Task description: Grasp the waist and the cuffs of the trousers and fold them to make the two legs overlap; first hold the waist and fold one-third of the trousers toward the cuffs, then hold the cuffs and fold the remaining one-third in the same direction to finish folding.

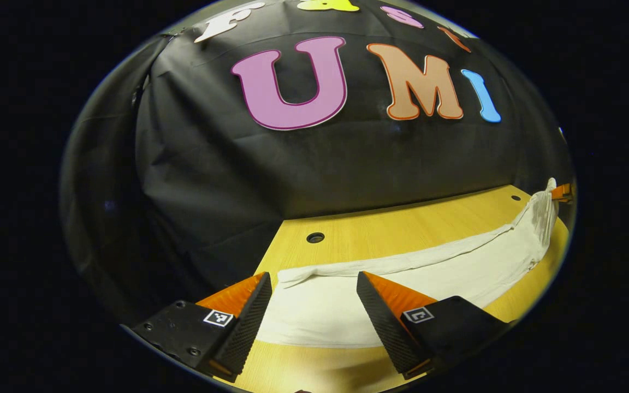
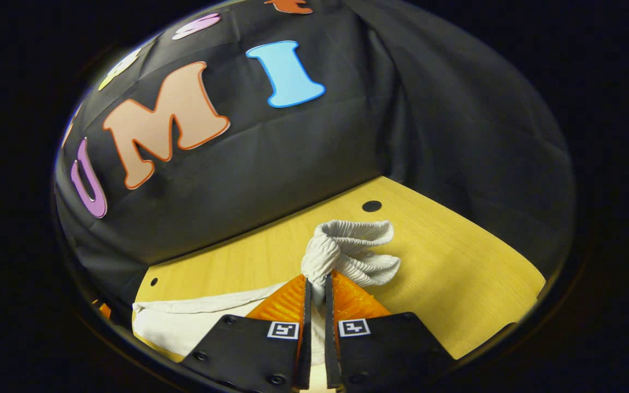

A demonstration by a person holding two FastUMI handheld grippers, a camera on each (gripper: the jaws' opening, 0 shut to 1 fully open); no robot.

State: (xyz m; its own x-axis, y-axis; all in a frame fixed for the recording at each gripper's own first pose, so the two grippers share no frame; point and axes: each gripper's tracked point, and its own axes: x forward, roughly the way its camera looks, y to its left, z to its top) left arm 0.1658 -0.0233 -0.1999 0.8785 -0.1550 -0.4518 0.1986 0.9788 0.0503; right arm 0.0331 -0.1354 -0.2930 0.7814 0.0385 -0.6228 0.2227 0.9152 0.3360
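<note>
In the left gripper view, the left gripper (image 1: 314, 297) stands wide apart at the bottom of the frame over the white trousers (image 1: 434, 267), gripping nothing. The right gripper (image 2: 315, 286) is clamped on a bunched ribbed end, the rest cut off lower left. The yellow wooden table (image 2: 456, 273) has small holes.

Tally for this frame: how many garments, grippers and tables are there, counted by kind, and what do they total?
Trousers: 1, white, one bunched end pinched by the right gripper.
Grippers: 2, the left gripper open over the cloth.
Table: 1, yellow wood with small round holes.
Total: 4
</note>
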